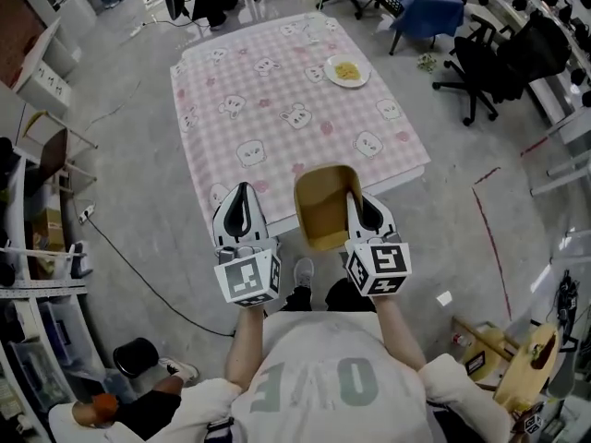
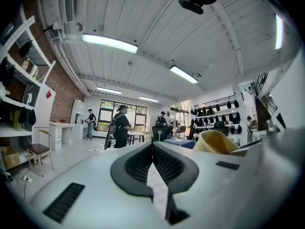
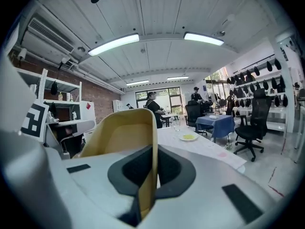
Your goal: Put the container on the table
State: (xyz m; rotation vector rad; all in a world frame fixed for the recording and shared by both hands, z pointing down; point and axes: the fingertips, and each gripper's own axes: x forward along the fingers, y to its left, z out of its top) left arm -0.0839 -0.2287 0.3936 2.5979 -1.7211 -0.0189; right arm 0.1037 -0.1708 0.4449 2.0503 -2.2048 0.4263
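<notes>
One wall only, pinched edge-on in the right gripper (image 1: 355,201): tan container (image 1: 323,206) aloft at the near edge of the checked table (image 1: 277,81). Left gripper (image 1: 242,197) alongside, jaws pressed together on nothing. Likely light, stiff, slick plastic; best gripped at the rim. Beyond, a plate (image 1: 347,71).

The tan container (image 1: 325,212) is empty, with its open side up. It hangs in the air at the near edge of the pink checked surface (image 1: 277,81), one wall pinched in the right tool (image 1: 358,206).
</notes>
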